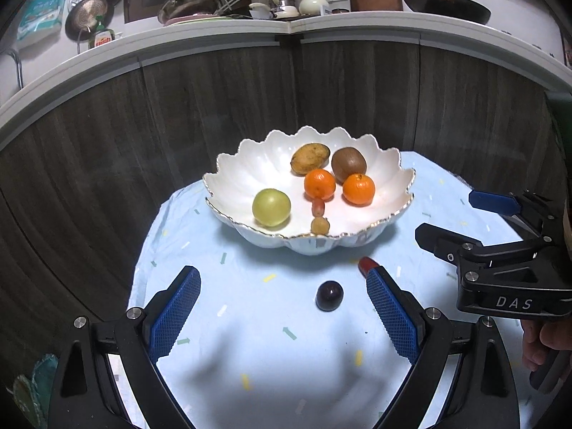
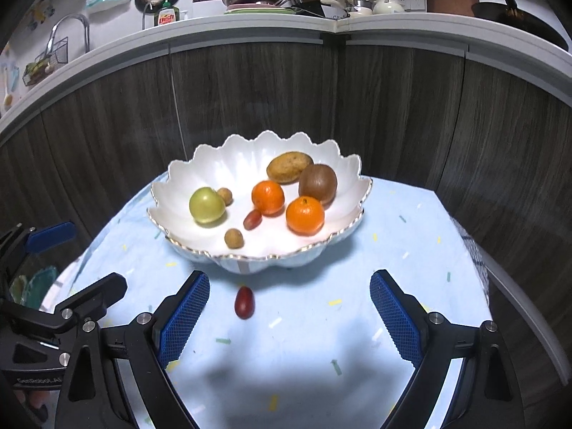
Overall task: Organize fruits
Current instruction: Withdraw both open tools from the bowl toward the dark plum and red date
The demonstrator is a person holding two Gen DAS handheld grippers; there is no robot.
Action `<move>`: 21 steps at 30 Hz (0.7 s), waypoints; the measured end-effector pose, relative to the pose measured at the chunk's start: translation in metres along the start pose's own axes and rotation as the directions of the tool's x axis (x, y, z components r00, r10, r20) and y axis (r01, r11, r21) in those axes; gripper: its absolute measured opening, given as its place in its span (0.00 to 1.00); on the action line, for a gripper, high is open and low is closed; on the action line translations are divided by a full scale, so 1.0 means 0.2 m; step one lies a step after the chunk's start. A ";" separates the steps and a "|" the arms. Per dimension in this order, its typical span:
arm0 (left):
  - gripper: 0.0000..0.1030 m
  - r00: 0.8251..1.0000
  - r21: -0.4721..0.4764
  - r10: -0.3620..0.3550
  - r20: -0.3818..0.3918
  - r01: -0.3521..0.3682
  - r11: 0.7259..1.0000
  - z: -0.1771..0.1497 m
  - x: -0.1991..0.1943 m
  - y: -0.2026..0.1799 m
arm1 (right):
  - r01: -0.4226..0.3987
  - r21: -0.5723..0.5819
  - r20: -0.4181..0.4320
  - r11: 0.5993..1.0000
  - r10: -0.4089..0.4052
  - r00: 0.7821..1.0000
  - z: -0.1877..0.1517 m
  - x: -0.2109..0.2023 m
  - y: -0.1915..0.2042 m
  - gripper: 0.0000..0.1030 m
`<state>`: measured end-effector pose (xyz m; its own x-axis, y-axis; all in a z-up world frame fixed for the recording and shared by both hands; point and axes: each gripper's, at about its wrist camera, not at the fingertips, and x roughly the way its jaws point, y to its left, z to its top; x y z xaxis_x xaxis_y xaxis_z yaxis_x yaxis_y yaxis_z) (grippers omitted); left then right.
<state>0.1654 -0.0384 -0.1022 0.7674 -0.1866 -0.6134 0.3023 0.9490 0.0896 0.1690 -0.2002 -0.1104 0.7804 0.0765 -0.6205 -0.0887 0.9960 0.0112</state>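
Two fruits lie outside the white scalloped ceramic bowl with a gilt rim [image 1: 228, 171], on the pale blue speckled cloth over the bench [image 1: 250, 357], in the strip between the bowl and the near edge. The round dark purple grape [image 1: 329, 295] sits in front of the left tool [image 1: 282, 307], whose jaws stand wide apart with nothing between them. The oblong red cherry tomato [image 2: 244, 301] lies just before the bowl's foot, nearer the left blue pad of the right tool [image 2: 289, 307], also wide open and empty.

The step in hand looks like a double pick-up, one fruit per tool. To do it well, each tool should first be centred: the tomato is off to one side of the right tool's gap, so shift until it lies midway. Lower until the pads straddle the fruit's widest part, close gently, since both are soft and roll easily. Take the tomato across its narrow waist. Lift clear of the scalloped rim, then release low in the bare left part of the bowl, away from the two oranges [image 2: 282, 205].
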 end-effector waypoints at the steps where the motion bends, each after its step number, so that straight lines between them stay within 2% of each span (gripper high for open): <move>1: 0.92 1.000 0.004 -0.003 -0.004 0.003 1.000 -0.01 0.01 -0.01 | -0.001 -0.002 -0.002 1.000 0.001 1.000 -0.02 0.01 0.00 0.89; 11: 0.91 1.000 0.020 -0.012 -0.024 0.013 1.000 -0.10 0.13 -0.01 | 0.002 -0.059 -0.024 0.998 -0.004 1.000 -0.12 0.08 0.04 0.88; 21: 0.80 0.997 0.044 -0.025 -0.080 0.028 0.999 -0.12 0.24 -0.02 | -0.035 -0.101 -0.080 0.994 0.027 0.996 -0.12 0.19 0.08 0.70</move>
<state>0.1878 -0.0457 -0.1508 0.7123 -0.1892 -0.6759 0.3486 0.9312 0.1067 0.1828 -0.1815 -0.1519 0.7256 0.0991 -0.6809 -0.1776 0.9830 -0.0462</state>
